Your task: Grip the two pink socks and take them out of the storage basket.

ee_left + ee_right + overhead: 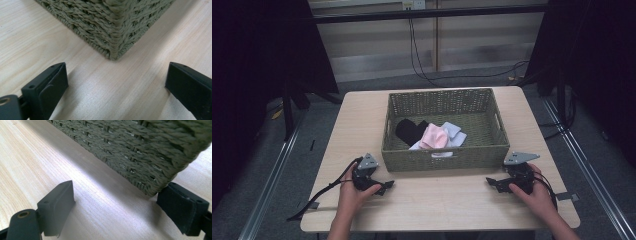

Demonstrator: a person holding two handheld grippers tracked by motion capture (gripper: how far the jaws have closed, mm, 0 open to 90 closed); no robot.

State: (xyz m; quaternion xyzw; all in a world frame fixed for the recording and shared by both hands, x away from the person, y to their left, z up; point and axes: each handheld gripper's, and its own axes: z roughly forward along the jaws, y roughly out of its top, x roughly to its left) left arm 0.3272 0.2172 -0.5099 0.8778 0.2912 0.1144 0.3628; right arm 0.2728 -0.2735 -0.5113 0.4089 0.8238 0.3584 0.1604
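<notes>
Item: woven basket, olive-green, rectangular, standing at the middle of a pale wood desk, a slot handle cut into its near wall.

Contents: a black cloth at the left of the basket floor; a pink cloth in the middle, partly over a light blue cloth; a white edge shows through the handle slot. All lie loose and crumpled (socks or small garments, hard to say which from here).

Left tongs: resting on the desk in the person's left hand, just in front of the basket's near left corner, pointing toward the middle. Released, jaws standing wide with bare desk between them; in the left gripper view the basket corner lies ahead of the jaws, apart from them.

Right tongs: resting on the desk in the right hand, near the basket's near right corner. Also released and empty; in the right gripper view one jaw sits close under the basket's lower edge, though I cannot tell whether it touches.

Step in hand: by my reading, the start, with both tools parked and nothing lifted out.

Next move calls for: raising one pair of tongs over the near wall, coming down on the pink cloth, which lies topmost, and pinching a fold so that only that one piece comes up.
</notes>
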